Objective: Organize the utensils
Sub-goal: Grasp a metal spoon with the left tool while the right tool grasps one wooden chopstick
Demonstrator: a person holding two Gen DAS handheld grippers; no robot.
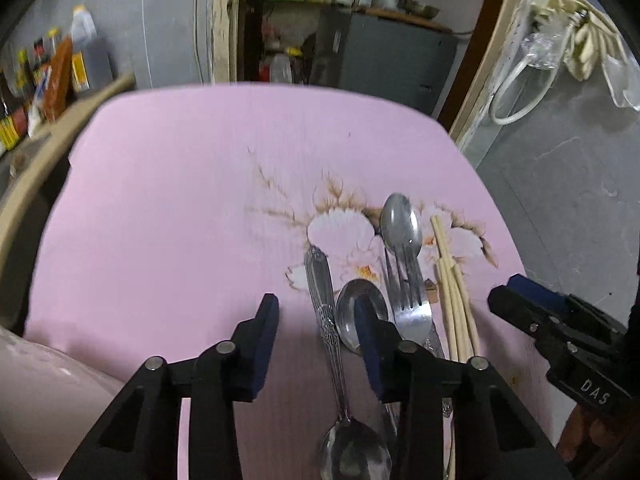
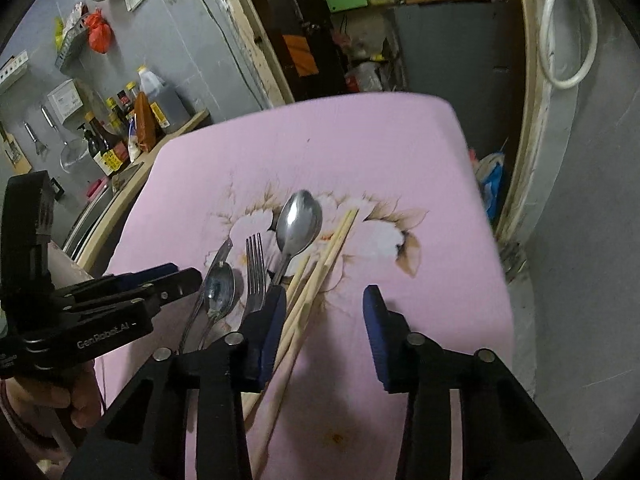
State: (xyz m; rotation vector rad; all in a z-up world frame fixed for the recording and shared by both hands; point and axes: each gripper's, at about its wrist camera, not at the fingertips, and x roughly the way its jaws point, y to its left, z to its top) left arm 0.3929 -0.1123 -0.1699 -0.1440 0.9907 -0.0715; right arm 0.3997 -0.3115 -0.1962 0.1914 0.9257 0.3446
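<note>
Steel utensils lie side by side on a pink flowered table. In the left wrist view I see a spoon with an ornate handle, a smaller spoon, a fork, a far spoon and pale wooden chopsticks. My left gripper is open over the ornate handle. In the right wrist view the far spoon, fork, small spoon and chopsticks show. My right gripper is open, its left finger over the chopsticks.
Sauce bottles stand on a wooden counter at the left. A doorway with shelves lies beyond the table. A white cable loop hangs on the grey wall at right. The left gripper's body shows at the left of the right wrist view.
</note>
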